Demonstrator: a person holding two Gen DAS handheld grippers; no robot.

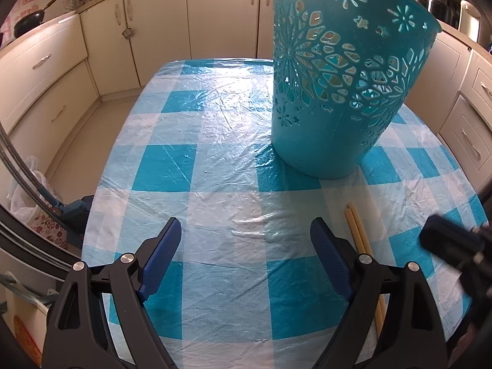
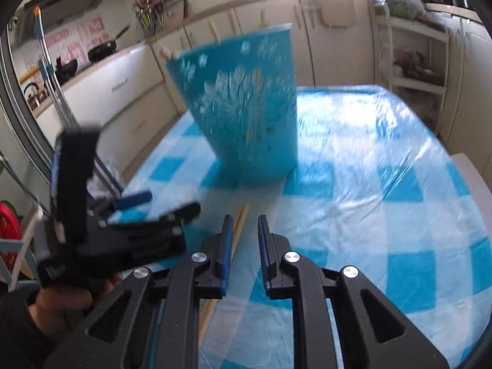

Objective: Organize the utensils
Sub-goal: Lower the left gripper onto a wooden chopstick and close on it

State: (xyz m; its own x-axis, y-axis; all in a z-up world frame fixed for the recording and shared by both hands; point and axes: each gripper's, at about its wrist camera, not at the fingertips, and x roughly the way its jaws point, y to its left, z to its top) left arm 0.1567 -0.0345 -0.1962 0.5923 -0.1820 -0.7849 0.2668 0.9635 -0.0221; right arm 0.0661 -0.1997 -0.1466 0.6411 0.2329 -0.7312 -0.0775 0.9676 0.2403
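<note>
A teal perforated basket [image 1: 341,83] stands upright on the blue-and-white checked tablecloth [image 1: 215,166]; in the right wrist view it [image 2: 246,110] is blurred. A pair of pale wooden chopsticks [image 1: 358,230] lies on the cloth in front of the basket, partly hidden behind my left gripper's right finger. My left gripper [image 1: 246,236] is wide open and empty, to the left of the chopsticks. My right gripper [image 2: 244,233] has its jaws narrowly apart with nothing between them; the chopsticks [image 2: 238,227] lie just left of its left finger. The left gripper [image 2: 123,224] also shows in the right wrist view.
Cream kitchen cabinets [image 1: 92,61] surround the table on all sides. A black pan [image 1: 29,21] sits on the counter at the left. A shelf unit [image 2: 412,61] stands at the far right. Plastic bags [image 1: 27,196] and a chair frame sit beside the table's left edge.
</note>
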